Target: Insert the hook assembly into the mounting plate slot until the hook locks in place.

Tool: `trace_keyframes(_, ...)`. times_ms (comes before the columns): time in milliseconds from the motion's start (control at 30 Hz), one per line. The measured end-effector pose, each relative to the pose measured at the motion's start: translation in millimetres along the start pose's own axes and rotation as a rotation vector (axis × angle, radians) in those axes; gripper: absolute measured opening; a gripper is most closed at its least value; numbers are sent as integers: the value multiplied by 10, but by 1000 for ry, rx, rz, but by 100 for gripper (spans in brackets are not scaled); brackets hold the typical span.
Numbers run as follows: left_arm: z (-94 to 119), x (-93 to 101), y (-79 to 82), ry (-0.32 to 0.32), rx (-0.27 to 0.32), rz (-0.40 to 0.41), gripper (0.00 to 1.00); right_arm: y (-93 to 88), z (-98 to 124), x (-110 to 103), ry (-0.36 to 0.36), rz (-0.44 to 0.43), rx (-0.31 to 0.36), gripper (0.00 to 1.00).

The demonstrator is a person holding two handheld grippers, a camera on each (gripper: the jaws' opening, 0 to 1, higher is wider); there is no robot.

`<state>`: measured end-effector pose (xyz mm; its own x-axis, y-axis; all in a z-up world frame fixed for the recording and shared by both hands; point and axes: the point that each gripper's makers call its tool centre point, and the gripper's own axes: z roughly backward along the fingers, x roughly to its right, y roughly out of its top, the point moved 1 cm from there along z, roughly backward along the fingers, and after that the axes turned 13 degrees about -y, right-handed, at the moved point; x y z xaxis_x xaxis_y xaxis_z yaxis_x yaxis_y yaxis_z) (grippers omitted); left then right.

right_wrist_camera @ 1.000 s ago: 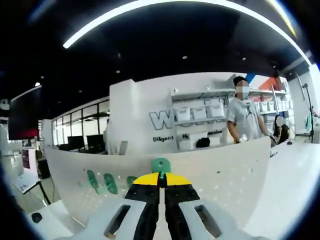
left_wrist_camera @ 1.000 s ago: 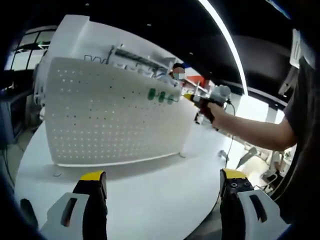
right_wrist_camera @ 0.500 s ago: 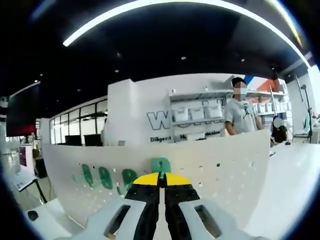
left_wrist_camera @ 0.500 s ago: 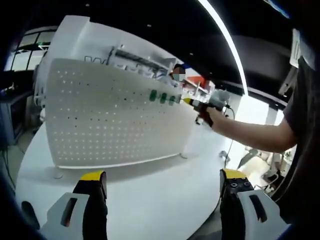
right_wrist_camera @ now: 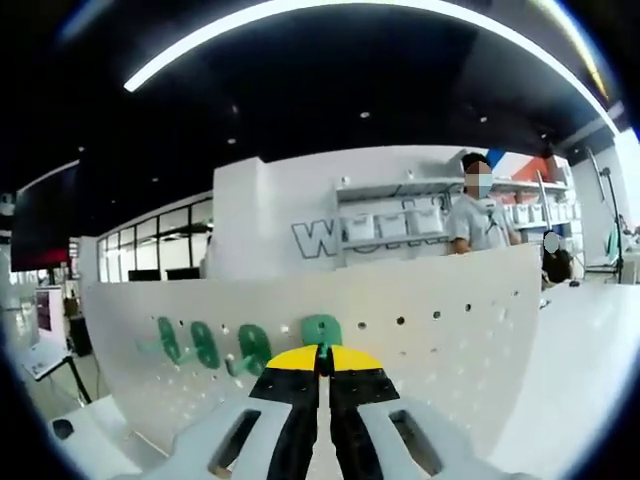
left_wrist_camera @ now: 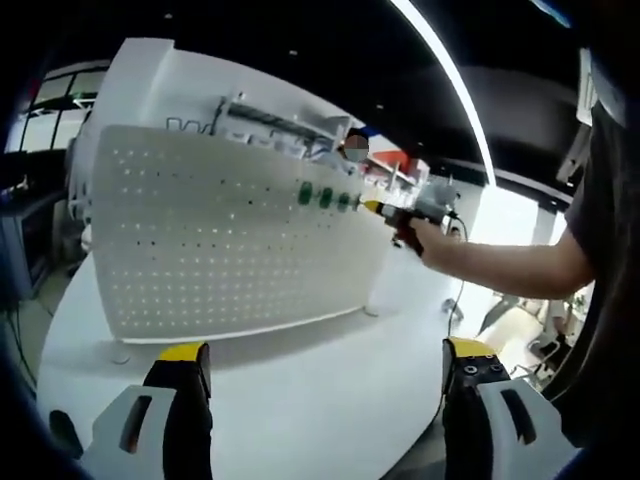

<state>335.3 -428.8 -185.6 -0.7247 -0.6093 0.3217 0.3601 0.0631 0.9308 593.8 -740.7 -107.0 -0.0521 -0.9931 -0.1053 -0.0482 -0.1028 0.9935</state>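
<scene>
Pinching a green hook (right_wrist_camera: 322, 329) mostly hidden by its jaws, right hand-held gripper (right_wrist_camera: 321, 362) near pegboard (right_wrist_camera: 420, 350), left hand-held gripper (left_wrist_camera: 325, 365) spread.

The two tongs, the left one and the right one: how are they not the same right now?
The left tongs stand wide open and hold nothing, while the right tongs are pinched shut on a green hook. The left tongs hang low over the white table, back from the pegboard; the right tongs are held up by its top row, next to three green hooks. Both have yellow tips.
</scene>
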Motion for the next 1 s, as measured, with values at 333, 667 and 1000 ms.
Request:
trace_keyframes(333,28,-4,-31,10,-8,-1,98,5,-25,6,-12,7,9,0)
trace_keyframes(667,-29,35,-73,-6,-30,-18,99,-82,-64,-13,-50,62,-58,0)
trace_keyframes(1000,71,-7,-84,11,-25,-19,98,-167,-41,-42,-36,91,-129,5)
